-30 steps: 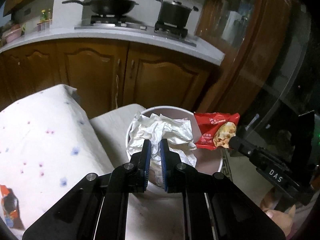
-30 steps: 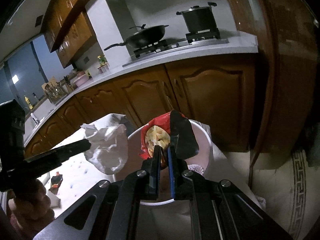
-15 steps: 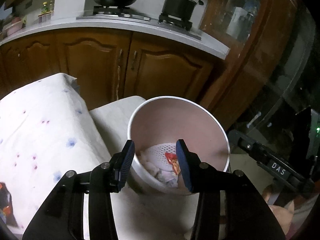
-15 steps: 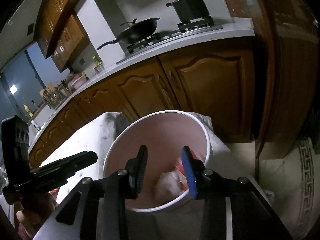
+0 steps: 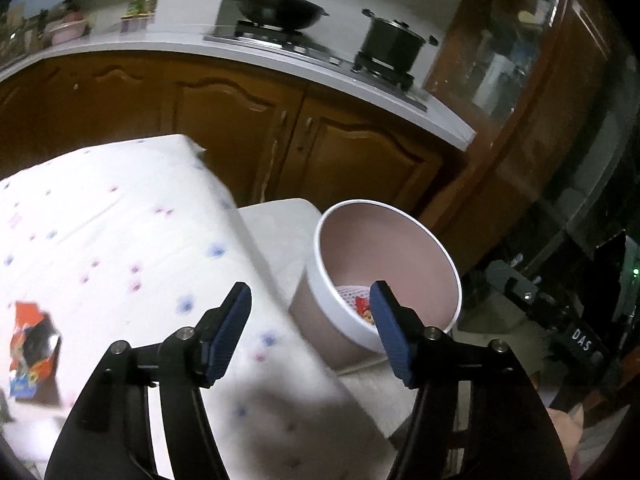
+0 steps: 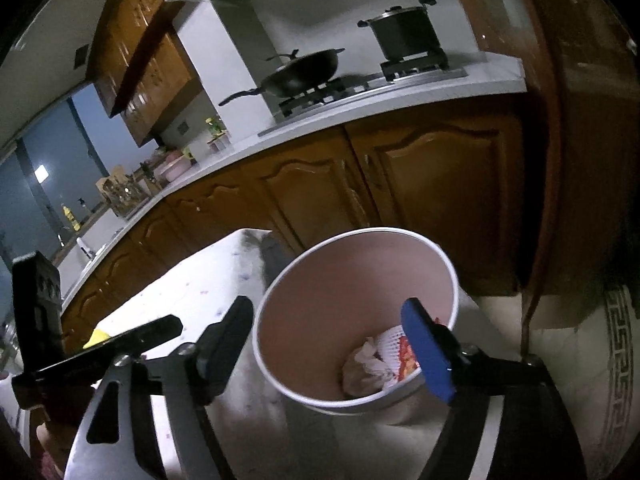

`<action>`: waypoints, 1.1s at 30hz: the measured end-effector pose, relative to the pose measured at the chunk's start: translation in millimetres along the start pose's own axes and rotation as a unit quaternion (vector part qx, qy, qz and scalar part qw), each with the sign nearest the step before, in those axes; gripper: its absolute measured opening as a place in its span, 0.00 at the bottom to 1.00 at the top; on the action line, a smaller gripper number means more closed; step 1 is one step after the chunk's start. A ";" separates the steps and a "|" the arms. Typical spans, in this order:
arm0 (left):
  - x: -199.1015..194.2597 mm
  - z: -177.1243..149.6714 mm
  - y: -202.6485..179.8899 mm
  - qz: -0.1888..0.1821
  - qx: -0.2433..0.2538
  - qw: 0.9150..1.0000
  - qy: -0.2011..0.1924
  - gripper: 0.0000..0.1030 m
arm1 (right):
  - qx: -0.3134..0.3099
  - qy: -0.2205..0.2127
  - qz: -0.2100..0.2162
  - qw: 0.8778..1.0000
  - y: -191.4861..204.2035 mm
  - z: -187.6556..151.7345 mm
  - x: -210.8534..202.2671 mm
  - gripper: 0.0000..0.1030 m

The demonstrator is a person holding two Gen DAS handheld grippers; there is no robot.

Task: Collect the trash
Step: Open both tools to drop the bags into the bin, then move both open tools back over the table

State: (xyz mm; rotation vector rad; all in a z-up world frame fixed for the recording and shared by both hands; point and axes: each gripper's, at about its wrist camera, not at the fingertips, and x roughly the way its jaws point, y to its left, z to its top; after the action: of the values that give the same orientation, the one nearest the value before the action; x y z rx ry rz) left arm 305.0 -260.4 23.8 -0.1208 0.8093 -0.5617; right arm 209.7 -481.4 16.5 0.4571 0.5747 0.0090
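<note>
Lying now in the bin (image 6: 448,276): both wrappers (image 6: 370,364).

We see white bin (image 6: 448,280), pinkish inside; red wrapper (image 6: 406,354) and pale tissue (image 6: 366,364) within. White tablecloth (image 5: 100,240), pink and blue dots. Brown cabinets (image 5: 240,128), black wok (image 5: 280,10).

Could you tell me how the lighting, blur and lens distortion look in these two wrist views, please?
Left wrist view: dim indoor light, motion blur smears the tablecloth and the wrapper, and a soft shadow lies below the left gripper. Right wrist view: sharper, the bin and the trash in it are clear. Both: fisheye bending of the counter and black corners.
</note>
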 end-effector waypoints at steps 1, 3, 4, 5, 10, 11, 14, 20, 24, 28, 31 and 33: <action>-4.1 -2.0 4.1 0.001 -0.005 1.000 -0.001 0.62 | 0.000 -0.001 0.001 1.000 3.0 -1.0 -2.0 0.80; -11.9 -6.1 11.2 0.003 -0.013 1.000 -0.004 0.64 | -0.001 -0.002 0.003 1.000 8.6 -3.0 -4.7 0.80; -17.0 -8.6 15.3 0.004 -0.017 1.000 -0.006 0.65 | -0.001 -0.002 0.006 1.000 12.2 -4.5 -6.5 0.81; -20.6 -10.4 17.4 0.006 -0.019 1.000 -0.007 0.66 | -0.002 -0.002 0.007 1.000 14.1 -5.2 -7.7 0.82; -50.1 -23.4 32.0 0.018 -0.028 0.999 -0.025 0.73 | -0.005 -0.006 0.021 1.000 31.1 -11.8 -15.2 0.83; -55.9 -26.7 34.6 0.021 -0.029 0.999 -0.029 0.74 | -0.006 -0.005 0.025 1.000 35.6 -14.1 -16.7 0.84; -72.8 -35.9 42.6 0.029 -0.027 0.999 -0.037 0.76 | -0.011 -0.003 0.040 0.999 49.6 -21.4 -19.9 0.87; -105.6 -50.6 66.2 0.051 -0.038 0.997 -0.054 0.83 | -0.024 0.010 0.067 0.997 77.8 -34.9 -19.0 0.91; -127.5 -59.4 85.6 0.070 -0.044 0.994 -0.068 0.83 | -0.030 0.017 0.080 0.996 95.4 -43.3 -17.6 0.92; -144.4 -67.3 105.2 0.083 -0.056 0.992 -0.076 0.83 | -0.037 0.023 0.093 0.995 111.8 -51.1 -14.3 0.93; -156.3 -73.1 122.2 0.096 -0.068 0.990 -0.081 0.83 | -0.043 0.029 0.102 0.993 124.5 -58.2 -12.2 0.93; -163.5 -77.8 131.8 0.104 -0.076 0.988 -0.083 0.83 | -0.048 0.033 0.107 0.993 132.8 -63.3 -11.2 0.93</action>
State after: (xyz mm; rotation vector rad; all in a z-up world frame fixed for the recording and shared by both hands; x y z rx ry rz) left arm 215.5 -55.5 35.5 -0.2186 0.6913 -0.2878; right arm 182.5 -337.0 31.1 0.4245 0.5860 0.2554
